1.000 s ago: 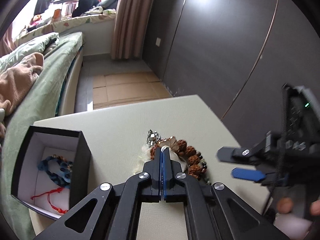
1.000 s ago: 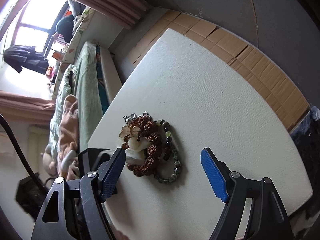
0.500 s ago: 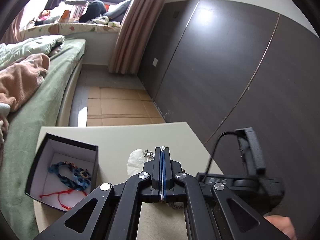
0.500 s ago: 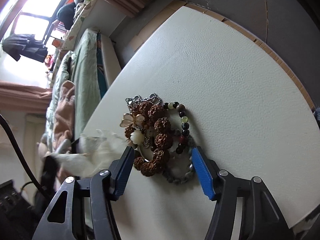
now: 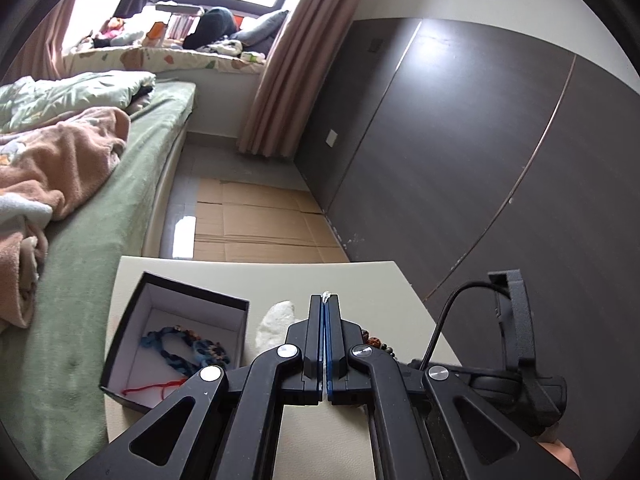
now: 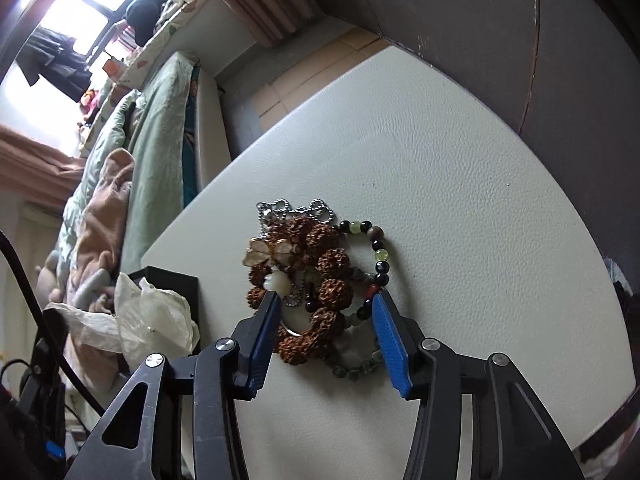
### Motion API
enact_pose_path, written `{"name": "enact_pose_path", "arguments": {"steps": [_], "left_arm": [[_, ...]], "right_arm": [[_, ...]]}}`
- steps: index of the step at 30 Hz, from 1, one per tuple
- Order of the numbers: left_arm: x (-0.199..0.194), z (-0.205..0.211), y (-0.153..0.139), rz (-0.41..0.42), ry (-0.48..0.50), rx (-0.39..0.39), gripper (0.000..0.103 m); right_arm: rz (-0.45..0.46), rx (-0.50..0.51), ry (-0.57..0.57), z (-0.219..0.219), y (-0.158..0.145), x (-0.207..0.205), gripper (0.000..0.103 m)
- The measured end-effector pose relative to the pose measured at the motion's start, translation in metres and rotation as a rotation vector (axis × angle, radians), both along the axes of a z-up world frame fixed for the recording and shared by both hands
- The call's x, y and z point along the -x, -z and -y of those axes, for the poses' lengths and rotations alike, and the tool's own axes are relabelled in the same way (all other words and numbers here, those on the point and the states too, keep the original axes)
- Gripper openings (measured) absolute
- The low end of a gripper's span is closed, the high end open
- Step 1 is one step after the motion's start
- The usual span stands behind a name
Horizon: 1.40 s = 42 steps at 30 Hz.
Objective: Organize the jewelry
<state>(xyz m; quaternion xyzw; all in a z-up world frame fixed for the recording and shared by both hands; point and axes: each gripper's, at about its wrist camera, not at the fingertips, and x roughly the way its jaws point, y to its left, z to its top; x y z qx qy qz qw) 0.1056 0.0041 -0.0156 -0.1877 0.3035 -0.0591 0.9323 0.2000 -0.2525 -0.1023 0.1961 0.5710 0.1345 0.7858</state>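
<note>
The white table (image 6: 460,184) fills the middle and right of the right wrist view, and its far edge crosses the middle of the left wrist view. Behind it, in the upper left of both views, stands a bed with a green cover (image 5: 120,184), and a dark wall of panels (image 5: 480,152) takes the right side of the left wrist view.

On the table, at the lower left of the left wrist view, sits an open black box (image 5: 176,340) with a white inside. In it lie a blue braided bracelet (image 5: 180,350) and a thin red cord (image 5: 156,388).

The left gripper (image 5: 325,304) is at the bottom centre of its view, with its jaws pressed together on a thin white plastic bag (image 6: 148,320). A small bit of the bag shows above the tips, and more of it hangs just left of the gripper. In the right wrist view the bag is crumpled at the lower left, in front of the box.

The heap of jewelry (image 6: 316,280) lies in the centre of the right wrist view, on the table: large brown seed beads, a ring of dark and green beads, a silver ball chain and a pale flower ornament. The right gripper (image 6: 326,320) stands over the near part of this heap. Its blue jaws are closing, with the brown beads between them, one finger at each side of the heap.
</note>
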Motion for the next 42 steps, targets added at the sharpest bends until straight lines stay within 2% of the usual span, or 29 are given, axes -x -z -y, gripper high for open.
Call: {"name": "enact_pose_path", "arguments": {"steps": [4, 6, 7, 11, 13, 19, 27, 37, 38, 40, 42], "left_arm": [[0.005, -0.006, -0.004, 0.008, -0.013, 0.007, 0.000], [0.008, -0.011, -0.005, 0.013, -0.022, 0.012, 0.000], [0.010, -0.013, -0.006, 0.014, -0.027, 0.012, 0.000], [0.017, -0.026, -0.009, 0.025, -0.057, 0.015, 0.000], [0.020, -0.035, -0.011, 0.030, -0.077, 0.021, 0.000], [0.026, -0.058, -0.012, 0.026, -0.135, 0.035, 0.000], [0.024, -0.071, -0.004, -0.009, -0.165, 0.027, 0.000], [0.004, -0.086, 0.016, -0.163, -0.191, 0.093, 0.001], [0.003, -0.087, 0.017, -0.169, -0.189, 0.096, 0.003], [0.003, -0.089, 0.017, -0.184, -0.189, 0.099, 0.020], [0.006, -0.093, 0.016, -0.175, -0.202, 0.116, 0.064]], "right_arm": [[-0.040, -0.011, -0.030, -0.006, 0.011, 0.002, 0.044], [-0.062, -0.008, -0.035, -0.009, 0.020, 0.002, 0.032], [-0.070, -0.008, -0.033, -0.010, 0.023, 0.002, 0.030], [-0.036, -0.016, 0.009, -0.005, 0.019, 0.003, 0.027], [-0.006, -0.027, 0.016, -0.004, 0.010, 0.005, 0.021], [0.126, -0.099, -0.010, -0.003, -0.024, 0.016, 0.021], [0.270, -0.203, -0.058, -0.013, -0.059, 0.027, 0.021], [0.364, -0.320, -0.112, -0.033, -0.084, 0.039, 0.021], [0.369, -0.326, -0.118, -0.035, -0.085, 0.040, 0.021], [0.375, -0.334, -0.128, -0.040, -0.087, 0.040, 0.021], [0.375, -0.350, -0.139, -0.046, -0.087, 0.040, 0.021]]}}
